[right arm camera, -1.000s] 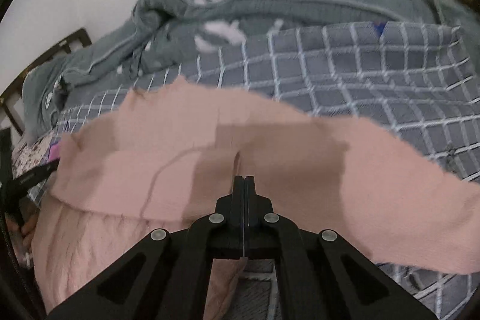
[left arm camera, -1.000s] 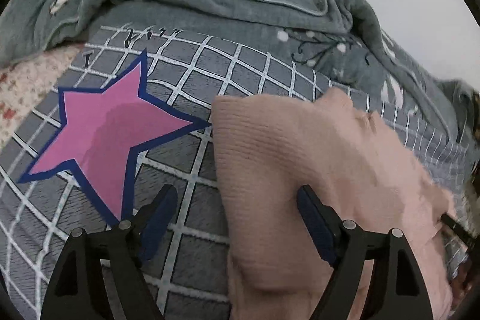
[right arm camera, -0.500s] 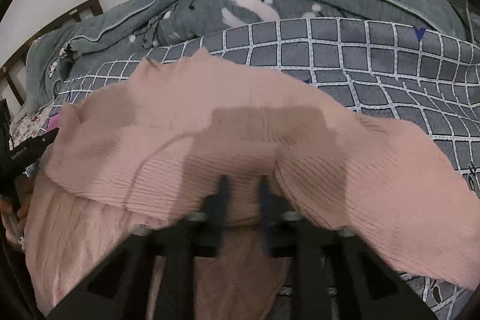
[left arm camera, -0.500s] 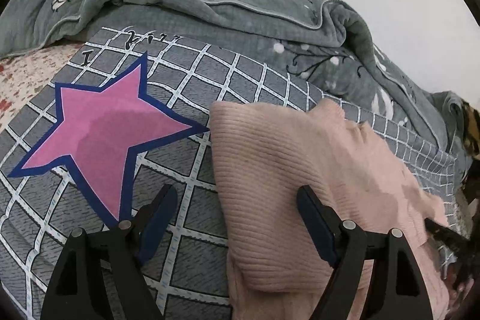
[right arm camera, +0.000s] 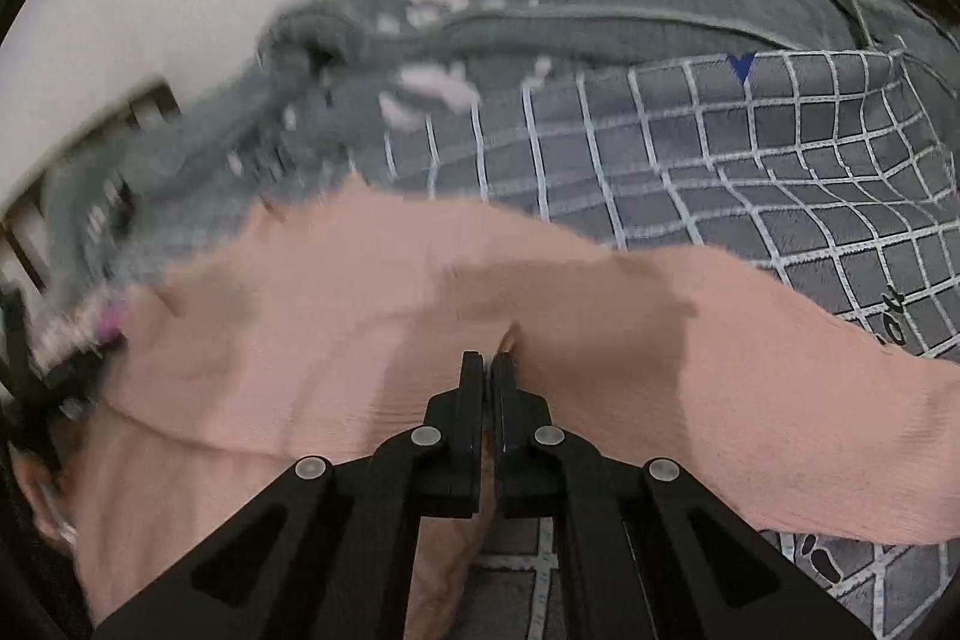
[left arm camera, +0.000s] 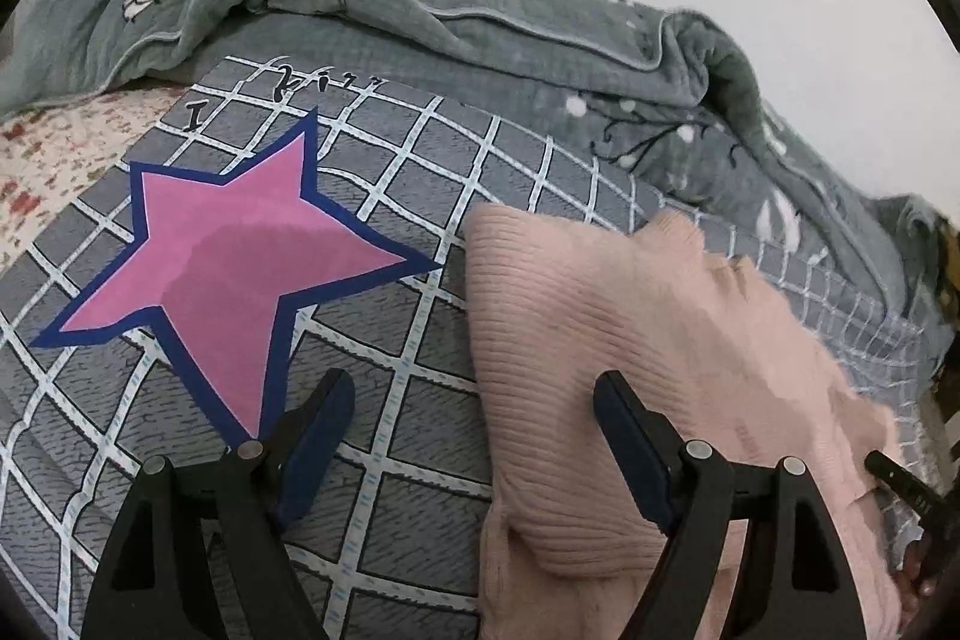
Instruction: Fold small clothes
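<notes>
**Right hand-held gripper pinches pink sweater; left one stands wide over its edge**

The right hand-held gripper point(right arm camera: 487, 361) has its jaws pressed together on a raised fold of the pink knit sweater point(right arm camera: 336, 316). The fabric puckers at the fingertips and spreads away to both sides of them, draped over the grey checked bedsheet point(right arm camera: 780, 160). The right wrist view is blurred on its left side.

The left hand-held gripper point(left arm camera: 474, 400) is wide apart and grips nothing. Its right finger point(left arm camera: 624, 430) hangs over the sweater's point(left arm camera: 630, 340) ribbed surface, its left finger point(left arm camera: 312, 424) over the bare sheet point(left arm camera: 420, 430); the sweater's left edge runs between them. Whether the right finger touches the knit cannot be told.

Ahead and left of the left gripper, a pink star with a blue border point(left arm camera: 240, 262) is printed on the sheet. Beyond both grippers a grey-green quilt point(left arm camera: 420, 34) lies bunched against the wall.
</notes>
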Tool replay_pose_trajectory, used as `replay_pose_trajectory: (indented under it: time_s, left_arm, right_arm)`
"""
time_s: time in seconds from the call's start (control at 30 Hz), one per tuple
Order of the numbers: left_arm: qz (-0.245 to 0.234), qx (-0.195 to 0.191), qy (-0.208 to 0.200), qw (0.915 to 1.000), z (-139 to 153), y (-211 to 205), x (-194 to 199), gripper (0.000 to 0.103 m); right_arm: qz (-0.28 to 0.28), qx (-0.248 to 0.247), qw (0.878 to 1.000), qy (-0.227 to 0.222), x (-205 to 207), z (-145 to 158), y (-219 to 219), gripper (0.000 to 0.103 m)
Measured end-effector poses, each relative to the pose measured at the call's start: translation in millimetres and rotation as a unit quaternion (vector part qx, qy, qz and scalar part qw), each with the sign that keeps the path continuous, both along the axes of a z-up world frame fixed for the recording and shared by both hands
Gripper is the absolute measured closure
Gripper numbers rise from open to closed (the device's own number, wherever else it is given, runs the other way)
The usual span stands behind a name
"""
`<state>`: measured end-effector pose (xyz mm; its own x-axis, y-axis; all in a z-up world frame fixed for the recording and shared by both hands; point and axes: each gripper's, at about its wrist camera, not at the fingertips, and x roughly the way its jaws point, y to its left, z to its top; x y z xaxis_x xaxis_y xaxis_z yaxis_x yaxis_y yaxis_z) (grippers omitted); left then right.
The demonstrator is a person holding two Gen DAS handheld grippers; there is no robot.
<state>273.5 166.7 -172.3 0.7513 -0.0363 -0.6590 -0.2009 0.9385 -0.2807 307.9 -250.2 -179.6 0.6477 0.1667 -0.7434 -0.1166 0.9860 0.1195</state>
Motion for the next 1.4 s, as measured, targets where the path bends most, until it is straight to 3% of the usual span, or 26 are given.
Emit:
replay_pose_trajectory:
  time_s: [0.1,0.23,0.27,0.4,0.5,0.63,0.73,0.87,1.0,1.2,1.4]
  left_arm:
    - [0.003,0.012,0.010,0.9999,-1.0,-2.9,3.6,0.022]
    - [0.004,0.014,0.011,0.9998,-1.2,-2.4,3.3,0.022]
    - [0.004,0.013,0.010,0.9999,-1.2,-2.1,3.2,0.022]
    - [0.004,0.013,0.010,0.9999,-1.2,-2.4,3.4,0.022]
    - [0.004,0.015,0.011,0.9998,-1.1,-2.5,3.4,0.022]
    - [0.003,0.016,0.012,0.9998,-1.0,-2.2,2.6,0.022]
    - [0.003,0.017,0.013,0.9998,-0.9,-2.7,2.7,0.021]
    - [0.003,0.020,0.014,0.9997,-1.1,-3.4,2.7,0.021]
    - [0.003,0.023,0.015,0.9996,-1.7,-4.5,2.8,0.021]
    - [0.003,0.030,0.018,0.9994,-2.1,-6.4,4.2,0.020]
    - [0.000,0.030,0.020,0.9993,-2.0,-6.9,5.5,0.018]
  right_arm:
    - [0.004,-0.045,0.999,-0.014,-5.5,1.8,12.4,0.096]
    - [0.001,-0.039,0.999,-0.013,-8.5,4.1,8.0,0.094]
    - [-0.001,-0.030,0.999,-0.012,-9.9,5.6,5.5,0.090]
    - [-0.010,0.012,0.999,-0.040,-16.3,19.3,-7.6,0.052]
    - [-0.017,0.042,0.997,-0.062,-31.4,32.9,-28.6,0.044]
    - [-0.063,0.057,0.993,-0.077,-59.5,47.4,-78.9,0.041]
    - [-0.127,0.023,0.988,-0.085,-90.8,52.1,-132.8,0.038]
    - [-0.197,-0.002,0.978,-0.072,-129.9,47.0,-198.9,0.037]
    - [-0.245,0.022,0.968,-0.050,-166.7,32.8,-256.2,0.037]
    - [-0.254,0.053,0.965,-0.045,-172.1,16.5,-276.2,0.037]
    - [-0.280,0.078,0.956,-0.044,-148.0,12.3,-284.3,0.040]
